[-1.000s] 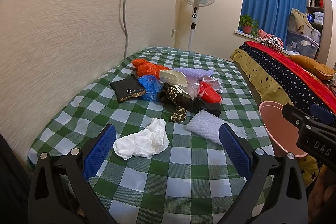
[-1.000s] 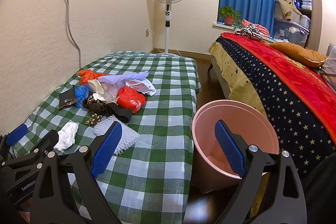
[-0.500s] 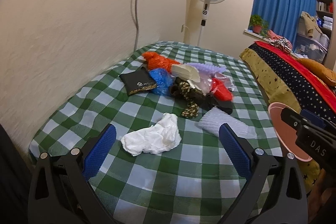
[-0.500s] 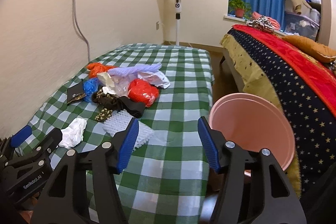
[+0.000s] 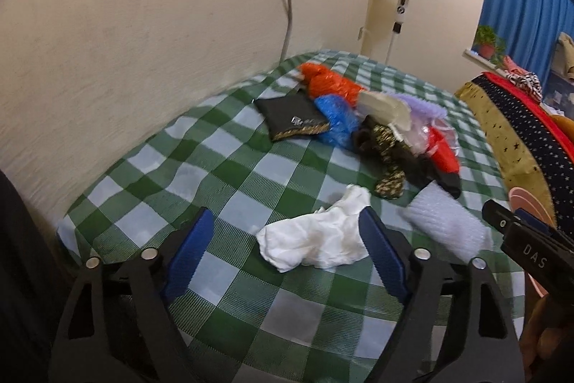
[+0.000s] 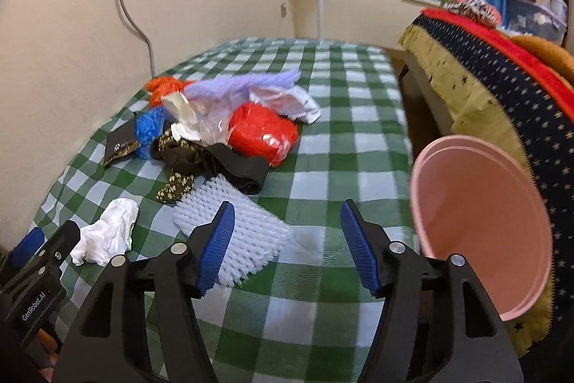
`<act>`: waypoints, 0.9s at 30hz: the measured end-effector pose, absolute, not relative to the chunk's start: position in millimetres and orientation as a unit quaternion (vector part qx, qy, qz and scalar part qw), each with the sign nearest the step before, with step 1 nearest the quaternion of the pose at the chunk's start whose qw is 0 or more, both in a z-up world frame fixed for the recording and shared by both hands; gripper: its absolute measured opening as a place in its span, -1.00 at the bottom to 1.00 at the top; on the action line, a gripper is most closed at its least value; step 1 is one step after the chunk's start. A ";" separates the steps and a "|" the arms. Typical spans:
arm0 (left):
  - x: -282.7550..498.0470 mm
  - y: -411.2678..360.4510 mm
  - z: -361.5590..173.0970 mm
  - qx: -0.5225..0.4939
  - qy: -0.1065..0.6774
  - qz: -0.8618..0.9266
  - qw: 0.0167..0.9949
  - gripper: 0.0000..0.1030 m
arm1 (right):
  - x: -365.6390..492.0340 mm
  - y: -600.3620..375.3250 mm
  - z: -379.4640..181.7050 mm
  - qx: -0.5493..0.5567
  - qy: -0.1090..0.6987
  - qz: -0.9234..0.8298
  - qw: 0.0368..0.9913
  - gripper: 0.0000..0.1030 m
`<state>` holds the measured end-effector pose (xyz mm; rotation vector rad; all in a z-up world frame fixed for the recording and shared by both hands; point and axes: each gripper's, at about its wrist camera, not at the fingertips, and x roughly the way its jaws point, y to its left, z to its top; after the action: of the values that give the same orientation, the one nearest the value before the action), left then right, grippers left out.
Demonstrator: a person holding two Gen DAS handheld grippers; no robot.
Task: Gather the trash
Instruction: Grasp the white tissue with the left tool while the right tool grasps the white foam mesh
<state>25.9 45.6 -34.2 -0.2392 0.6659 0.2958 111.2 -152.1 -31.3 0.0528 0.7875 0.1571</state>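
Two bits of writing can be read: "DAS" in pale letters on the black body of the right gripper (image 5: 531, 250) where it enters the lower right of the left wrist view, and "GenRobot.AI" on the side of the left gripper (image 6: 34, 306) at the lower left of the right wrist view. The black pouch (image 5: 292, 115) carries a small pale logo too small to read.

The tabletop (image 5: 229, 167), covered in green-and-white check, runs along the cream wall (image 5: 143, 6) on the left of both frames; its near edge lies just under the grippers, and its right edge drops toward the bed (image 6: 484, 74) with the star-patterned cover. The right half of the cloth lies bare, from the trash heap to that edge.

The pink bin (image 6: 480, 225) stands off the right edge of the tabletop, between it and the bed, its mouth tilted toward the camera; no contents show on the part of its inside that is visible.

The left gripper's jaws are spread and closing, with the crumpled white tissue (image 5: 319, 236) between them at the lower centre, not yet pressed. The right gripper's jaws are spread and opening; the white foam netting (image 6: 233, 232) lies by its left finger (image 6: 215, 246), unpinched. The remaining trash, including an orange bag (image 5: 330, 81), a blue bag (image 5: 335, 117) and a red bag (image 6: 262, 133), is heaped mid-frame.
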 end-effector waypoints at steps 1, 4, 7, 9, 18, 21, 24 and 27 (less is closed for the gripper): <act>27.4 46.8 -36.6 -0.118 0.329 0.145 0.926 0.49 | 114.7 -150.4 -35.9 0.029 0.391 0.080 0.916 0.28; 31.9 48.9 -43.1 -0.127 0.342 0.143 0.920 0.48 | 121.1 -146.0 -45.7 0.034 0.411 0.087 0.907 0.31; 35.4 48.3 -48.4 -0.134 0.353 0.140 0.915 0.36 | 124.3 -144.7 -52.1 0.031 0.424 0.088 0.901 0.31; 37.4 47.5 -51.0 -0.137 0.359 0.134 0.914 0.30 | 126.2 -146.2 -54.9 0.034 0.433 0.086 0.897 0.31; 42.3 46.5 -57.2 -0.150 0.372 0.115 0.909 -0.11 | 127.1 -146.7 -58.8 0.038 0.443 0.093 0.891 0.21; 42.4 45.5 -56.4 -0.153 0.373 0.107 0.909 -0.28 | 126.1 -145.1 -56.5 0.036 0.441 0.102 0.891 -0.09; 42.4 44.3 -53.8 -0.152 0.370 0.100 0.911 -0.36 | 123.3 -142.1 -53.0 0.027 0.435 0.109 0.893 -0.39; 40.9 43.9 -49.3 -0.153 0.363 0.095 0.914 -0.44 | 120.6 -147.5 -47.0 0.035 0.427 0.107 0.897 -0.60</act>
<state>40.9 43.9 -49.3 -0.3147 0.7482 0.1949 120.6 -147.5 -47.0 0.0732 0.8855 0.2218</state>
